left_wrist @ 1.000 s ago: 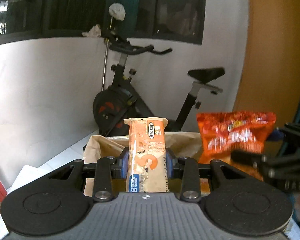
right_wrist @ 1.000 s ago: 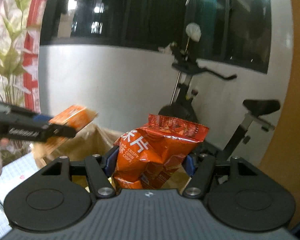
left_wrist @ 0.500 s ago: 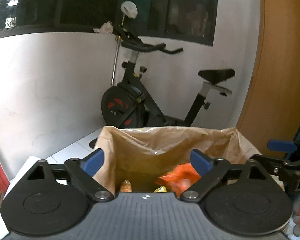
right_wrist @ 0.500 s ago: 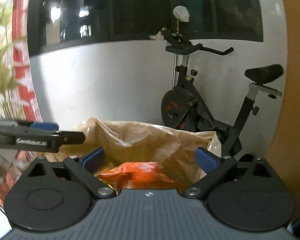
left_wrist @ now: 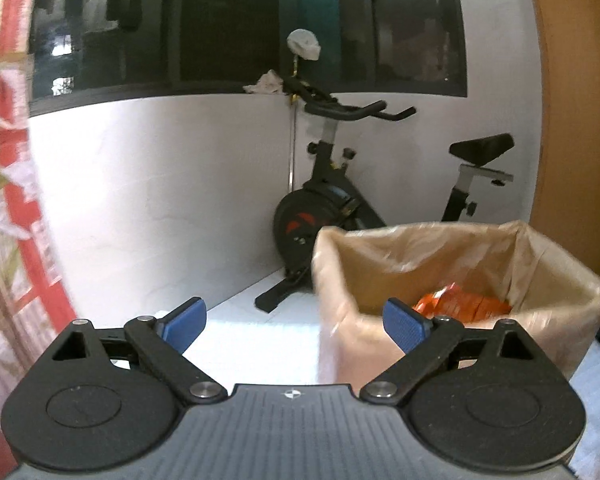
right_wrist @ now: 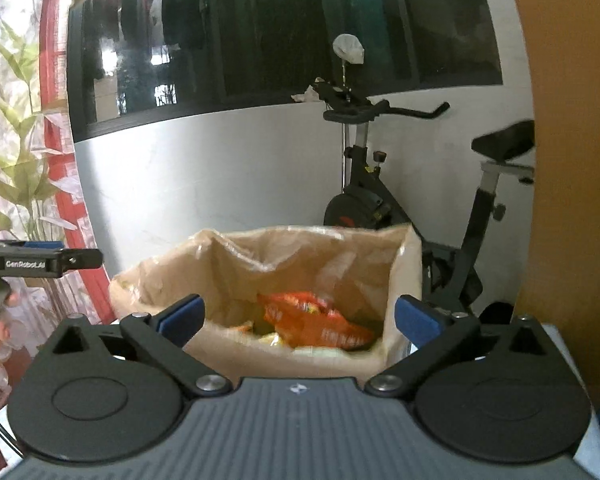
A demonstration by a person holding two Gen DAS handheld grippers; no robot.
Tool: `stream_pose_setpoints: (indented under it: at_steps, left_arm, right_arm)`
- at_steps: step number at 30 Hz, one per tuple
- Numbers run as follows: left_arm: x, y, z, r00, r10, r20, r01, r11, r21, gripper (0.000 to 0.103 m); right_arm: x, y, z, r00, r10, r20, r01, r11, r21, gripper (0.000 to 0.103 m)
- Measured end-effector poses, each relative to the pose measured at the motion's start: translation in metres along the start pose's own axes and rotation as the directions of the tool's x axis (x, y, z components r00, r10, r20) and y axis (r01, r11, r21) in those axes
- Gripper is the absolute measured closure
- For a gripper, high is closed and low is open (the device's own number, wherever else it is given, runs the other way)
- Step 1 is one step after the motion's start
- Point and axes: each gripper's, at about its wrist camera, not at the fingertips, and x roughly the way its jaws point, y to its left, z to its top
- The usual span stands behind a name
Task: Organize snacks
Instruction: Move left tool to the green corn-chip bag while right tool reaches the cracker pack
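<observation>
- Orange snack packets [right_wrist: 312,320] lie inside our brown paper bag [right_wrist: 300,252] on the desk.
- Left tongs [left_wrist: 296,322] and right tongs [right_wrist: 298,316] gape apart, empty.
- Drop step looks done; next we need another snack.

Blurred inside the bag [right_wrist: 312,256]: orange packet [right_wrist: 316,320], print unreadable. Hidden behind the bag's near wall: lower contents. Cut by the left edge: left gripper [right_wrist: 40,258], mostly.

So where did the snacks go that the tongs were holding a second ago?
Both tongs let go. The orange chip bag and the biscuit pack dropped into the paper bag. The left tongs and right tongs now gape empty; the left swung leftward. The exercise bike stayed put.
</observation>
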Motion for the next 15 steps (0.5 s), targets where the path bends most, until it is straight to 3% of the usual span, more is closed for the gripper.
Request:
stream_pose_setpoints:
  at_steps: [6, 15]
  left_arm:
    - [-0.027, 0.030, -0.035, 1.000, 0.023, -0.020, -0.024, 0.998, -0.050, 0.008]
    - [-0.041, 0.046, -0.084, 0.995, 0.082, -0.059, -0.089, 0.987, -0.133, 0.008]
  right_arm:
    - [-0.016, 0.004, -0.037, 1.000, -0.016, -0.017, 0.015, 0.999, -0.046, 0.001]
    - [-0.006, 0.005, -0.102, 0.986, -0.078, -0.144, 0.076, 0.997, -0.023, 0.008]
